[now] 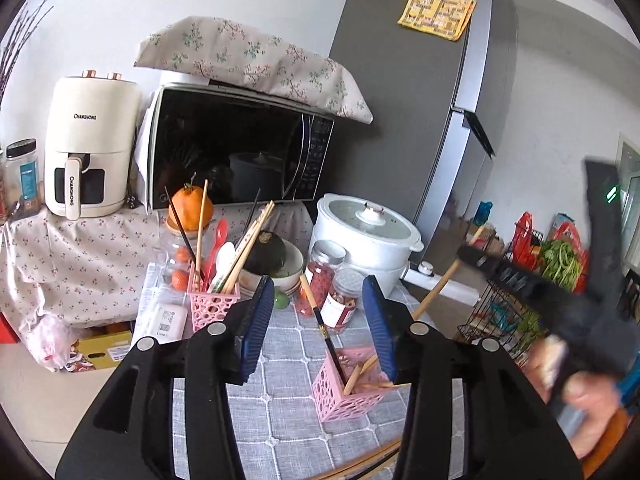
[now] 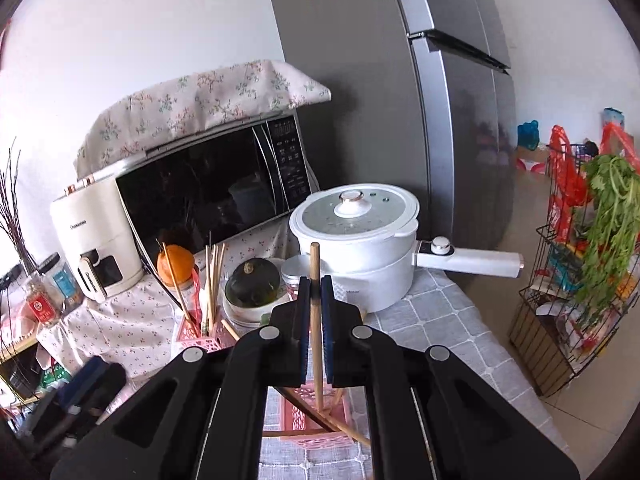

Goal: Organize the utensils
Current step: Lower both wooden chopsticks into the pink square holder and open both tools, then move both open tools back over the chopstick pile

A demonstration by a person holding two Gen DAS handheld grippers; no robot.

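L gripper (image 1: pixel 320 320) has its jaws spread, nothing pinched; a dark-tipped chopstick (image 1: pixel 325 332) stands free between them, its lower end in the near pink basket (image 1: pixel 347 384). R gripper (image 2: pixel 316 320) is pressed together on a wooden chopstick (image 2: pixel 316 280), held upright w/ its lower end over that same basket (image 2: pixel 316 416).

Landmark = microwave (image 1: pixel 240 148). Left of it: a cream air fryer (image 1: pixel 90 148) marked "CHANGHONG" on body & handle; further left a jar (image 1: pixel 22 172) w/ a blue label, text too small to read. In front of the microwave: an orange (image 1: pixel 188 208), then a 2nd pink basket (image 1: pixel 214 306) full of chopsticks & spoons. Right of it: a white pot (image 1: pixel 368 232) and a grey fridge (image 1: pixel 404 80) w/ a yellow note (image 1: pixel 438 12), writing unreadable.

Only the L view shows the R hand (image 1: pixel 584 392), blurred, at the far right. Only the R view shows the pot's long handle (image 2: pixel 472 260), and the wire rack (image 2: pixel 568 280) of greens shows more clearly there.
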